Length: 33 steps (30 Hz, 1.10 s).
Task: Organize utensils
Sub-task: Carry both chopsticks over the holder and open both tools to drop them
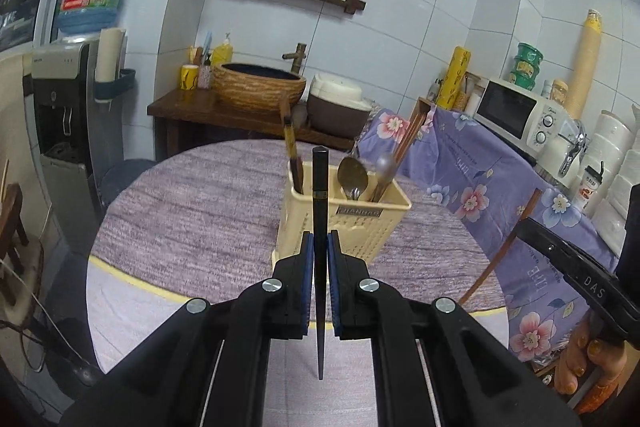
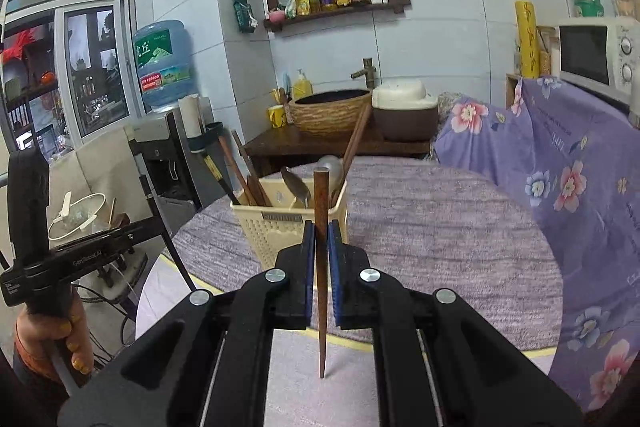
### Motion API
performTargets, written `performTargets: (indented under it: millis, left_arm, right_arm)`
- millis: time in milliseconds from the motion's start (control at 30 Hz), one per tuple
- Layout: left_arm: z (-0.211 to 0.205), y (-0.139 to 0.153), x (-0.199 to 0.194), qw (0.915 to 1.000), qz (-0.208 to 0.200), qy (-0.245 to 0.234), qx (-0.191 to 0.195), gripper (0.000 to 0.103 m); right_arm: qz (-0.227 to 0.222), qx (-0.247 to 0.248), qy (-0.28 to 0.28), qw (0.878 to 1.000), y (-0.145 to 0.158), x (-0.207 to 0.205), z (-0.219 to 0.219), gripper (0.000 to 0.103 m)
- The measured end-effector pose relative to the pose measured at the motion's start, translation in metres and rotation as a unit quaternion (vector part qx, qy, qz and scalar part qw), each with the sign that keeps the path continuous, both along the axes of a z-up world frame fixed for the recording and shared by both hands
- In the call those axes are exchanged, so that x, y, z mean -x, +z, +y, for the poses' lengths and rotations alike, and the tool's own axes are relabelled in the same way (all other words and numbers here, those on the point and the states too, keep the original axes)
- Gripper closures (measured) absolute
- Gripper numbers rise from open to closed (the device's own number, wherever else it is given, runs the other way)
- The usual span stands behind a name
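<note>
We find the left gripper [image 1: 319, 247] clamped tight on a black chopstick [image 1: 319, 211], which stands near upright between the blue pads, thick end up and thin tip hanging free below the jaws. In our judgement this grip suits a tip-down drop into the caddy.

Beyond it, the cream utensil caddy [image 1: 360, 227] stands on the round table [image 1: 192, 211]. A dark-handled utensil [image 1: 294, 163] leans in its left compartment; two spoons [image 1: 353, 175] and several brown chopsticks [image 1: 404, 151] lean toward the right. We judge that like is being kept with like.

Further right, the right gripper [image 2: 319, 247] is closed just as firmly on a brown wooden chopstick [image 2: 320, 211], also upright, thick end up, tip hanging clear. Both sticks are held short of the caddy, apart from it. Neither is yet placed; we judge each still has to be carried over its compartment and lowered.
</note>
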<state>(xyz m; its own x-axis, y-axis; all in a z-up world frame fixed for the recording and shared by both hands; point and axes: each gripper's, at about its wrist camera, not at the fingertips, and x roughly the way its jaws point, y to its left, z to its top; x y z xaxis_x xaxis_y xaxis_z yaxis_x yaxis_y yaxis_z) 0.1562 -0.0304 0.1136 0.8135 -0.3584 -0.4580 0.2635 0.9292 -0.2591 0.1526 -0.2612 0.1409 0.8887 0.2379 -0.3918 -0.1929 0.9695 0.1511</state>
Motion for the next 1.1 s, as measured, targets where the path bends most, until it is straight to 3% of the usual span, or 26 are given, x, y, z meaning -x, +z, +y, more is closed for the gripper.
performTargets:
  millis: [200,367,533,667,867,1100]
  left_arm:
    - [-0.002,0.057,-0.012,0.9987,-0.045,-0.020,0.014,0.095]
    - [-0.010,0.111,-0.030,0.9951,-0.098,-0.002,0.015,0.095]
    - [-0.022,0.131,-0.063,0.9930,-0.114,0.029,0.015,0.095]
    - [-0.036,0.112,-0.082,0.9922,-0.113,0.051,-0.005,0.095]
    - [-0.057,0.051,-0.104,0.9957,-0.064,0.051,-0.042,0.095]
    - [-0.068,0.009,-0.109,0.9967,-0.033,0.035,-0.065,0.095]
  right_arm:
    - [-0.045,0.023,0.015,0.999,0.063,-0.017,0.009,0.095]
    - [-0.092,0.025,0.006,0.995,0.124,-0.039,0.018,0.095]
    - [-0.109,0.033,-0.011,0.993,0.147,-0.071,0.030,0.095]
    - [-0.096,0.028,-0.022,0.995,0.124,-0.096,0.033,0.095]
    - [-0.052,0.025,-0.025,0.998,0.051,-0.120,0.037,0.095]
    - [-0.013,0.023,-0.021,0.999,0.006,-0.134,0.035,0.095]
